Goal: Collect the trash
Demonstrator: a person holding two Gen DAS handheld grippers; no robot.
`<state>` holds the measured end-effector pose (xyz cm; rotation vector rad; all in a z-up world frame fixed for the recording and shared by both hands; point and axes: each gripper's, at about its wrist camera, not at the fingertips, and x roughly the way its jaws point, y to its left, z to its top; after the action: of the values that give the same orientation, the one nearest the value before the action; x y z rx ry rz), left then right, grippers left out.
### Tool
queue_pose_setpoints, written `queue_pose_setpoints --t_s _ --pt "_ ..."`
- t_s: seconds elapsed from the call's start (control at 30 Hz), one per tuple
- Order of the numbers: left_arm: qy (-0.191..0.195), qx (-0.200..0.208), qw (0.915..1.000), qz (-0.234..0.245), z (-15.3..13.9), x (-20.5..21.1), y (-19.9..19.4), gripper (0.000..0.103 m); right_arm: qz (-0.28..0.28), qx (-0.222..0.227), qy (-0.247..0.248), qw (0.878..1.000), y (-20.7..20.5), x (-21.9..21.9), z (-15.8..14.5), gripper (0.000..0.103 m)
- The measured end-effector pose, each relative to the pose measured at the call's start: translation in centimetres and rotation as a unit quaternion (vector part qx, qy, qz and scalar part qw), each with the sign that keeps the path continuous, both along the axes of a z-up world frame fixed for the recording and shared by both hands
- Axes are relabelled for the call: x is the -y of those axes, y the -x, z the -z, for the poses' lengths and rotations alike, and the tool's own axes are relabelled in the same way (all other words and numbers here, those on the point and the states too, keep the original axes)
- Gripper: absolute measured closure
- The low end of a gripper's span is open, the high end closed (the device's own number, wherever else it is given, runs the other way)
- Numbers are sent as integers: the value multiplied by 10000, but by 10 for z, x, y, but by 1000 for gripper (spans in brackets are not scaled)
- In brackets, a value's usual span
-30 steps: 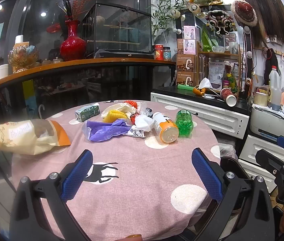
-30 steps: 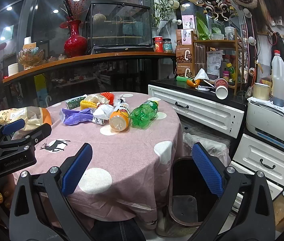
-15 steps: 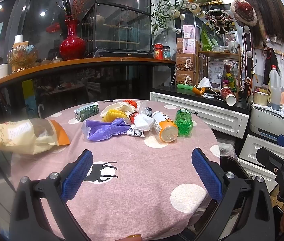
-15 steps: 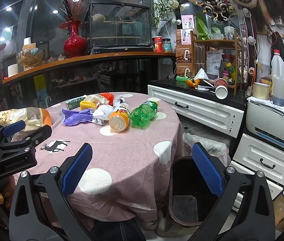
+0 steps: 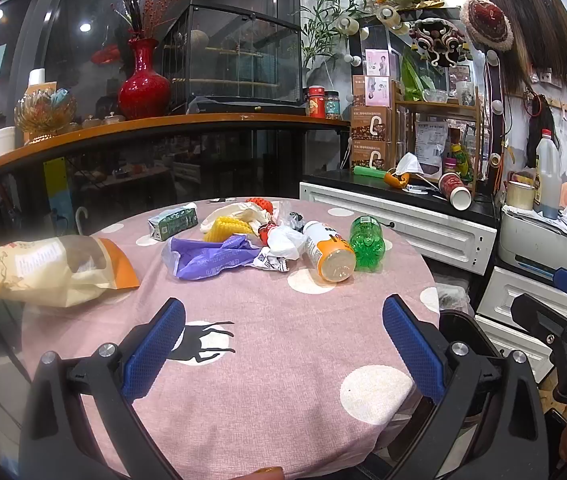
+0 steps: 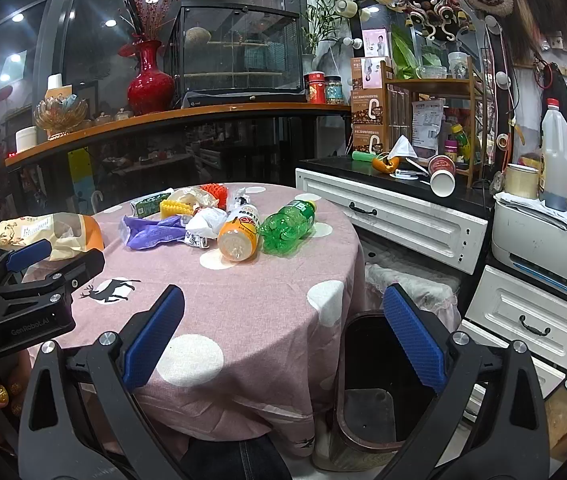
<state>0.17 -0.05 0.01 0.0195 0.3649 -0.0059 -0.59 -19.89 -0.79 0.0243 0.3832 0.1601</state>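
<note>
Trash lies at the far side of a round table with a pink spotted cloth (image 5: 275, 344): an orange-labelled bottle (image 5: 329, 250), a green plastic bottle (image 5: 366, 242), a purple bag (image 5: 211, 256), a white wrapper (image 5: 285, 240), a yellow piece (image 5: 225, 229), a green carton (image 5: 173, 222) and a large cream and orange bag (image 5: 49, 270) at the left edge. My left gripper (image 5: 283, 344) hovers open over the near part of the cloth, holding nothing. My right gripper (image 6: 283, 332) is open and empty, above the table's right edge and a dark bin (image 6: 379, 392) on the floor.
White drawer cabinets (image 6: 395, 220) stand right of the table, with a tipped paper cup (image 6: 441, 182) and clutter on top. A wooden counter with a red vase (image 5: 143, 84) runs behind. The left gripper's body (image 6: 23, 292) and a hand show at the right wrist view's left edge.
</note>
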Motion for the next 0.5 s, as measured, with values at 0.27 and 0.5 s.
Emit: queue_pose_setpoints --t_s 0.27,0.5 --pt "-2 -5 10000 5 3 2 0 5 -3 -1 0 10000 0 0 0 5" --pt "-7 -10 10000 10 5 2 0 5 0 -5 -1 10000 0 0 1 5"
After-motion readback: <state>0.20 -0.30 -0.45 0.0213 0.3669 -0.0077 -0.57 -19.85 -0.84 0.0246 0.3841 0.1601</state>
